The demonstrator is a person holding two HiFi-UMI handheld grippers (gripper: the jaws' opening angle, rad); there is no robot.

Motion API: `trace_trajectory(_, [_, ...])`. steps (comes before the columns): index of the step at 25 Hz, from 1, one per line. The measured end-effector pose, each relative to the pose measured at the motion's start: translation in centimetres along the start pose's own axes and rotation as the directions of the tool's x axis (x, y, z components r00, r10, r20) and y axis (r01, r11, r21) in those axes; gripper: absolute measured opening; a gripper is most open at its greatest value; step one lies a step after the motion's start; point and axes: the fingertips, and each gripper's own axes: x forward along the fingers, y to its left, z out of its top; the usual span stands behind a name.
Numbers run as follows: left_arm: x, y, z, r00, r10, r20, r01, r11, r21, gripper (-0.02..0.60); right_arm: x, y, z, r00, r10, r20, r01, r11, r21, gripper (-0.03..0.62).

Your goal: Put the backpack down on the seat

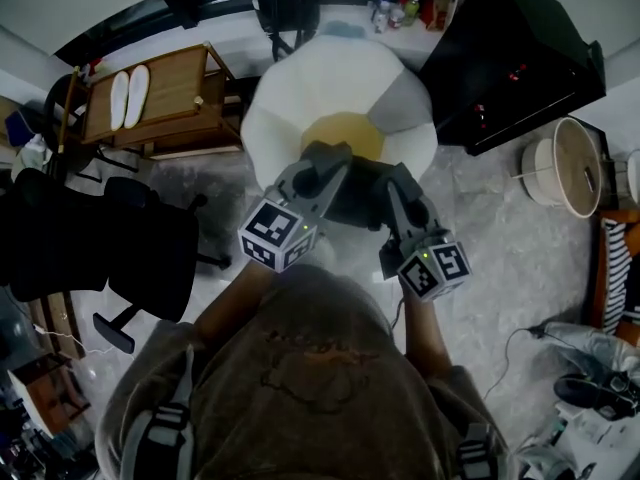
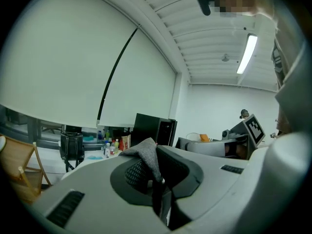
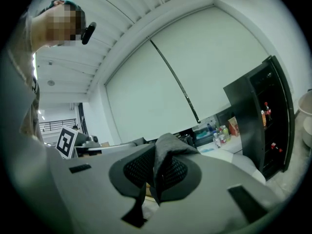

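Note:
In the head view a dark grey backpack (image 1: pixel 357 196) hangs between my two grippers, just over the near edge of a round white seat (image 1: pixel 320 83) with a yellow cushion (image 1: pixel 345 133). My left gripper (image 1: pixel 322 163) is shut on a fold of the backpack's grey fabric (image 2: pixel 146 155), which sticks up between the pads in the left gripper view. A similar grey fold (image 3: pixel 165 150) is pinched by my right gripper (image 1: pixel 398 186), also shut. Both grippers point upward in their own views, so the seat is hidden there.
A wooden table (image 1: pixel 165 88) with white slippers stands at the left. A black office chair (image 1: pixel 120 238) is nearer left. At the right are a black cabinet (image 1: pixel 520 58) and a round white bin (image 1: pixel 565 163). Bottles (image 1: pixel 400 10) stand behind the seat.

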Motion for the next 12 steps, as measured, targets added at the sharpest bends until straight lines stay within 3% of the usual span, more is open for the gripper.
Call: trace_trajectory(12, [8.1, 8.7, 0.6, 1.0, -0.003, -0.025, 0.003, 1.0, -0.003, 0.028, 9.8, -7.3, 1.8, 1.0, -0.017, 0.007, 0.017, 1.0, 0.003, 0.028])
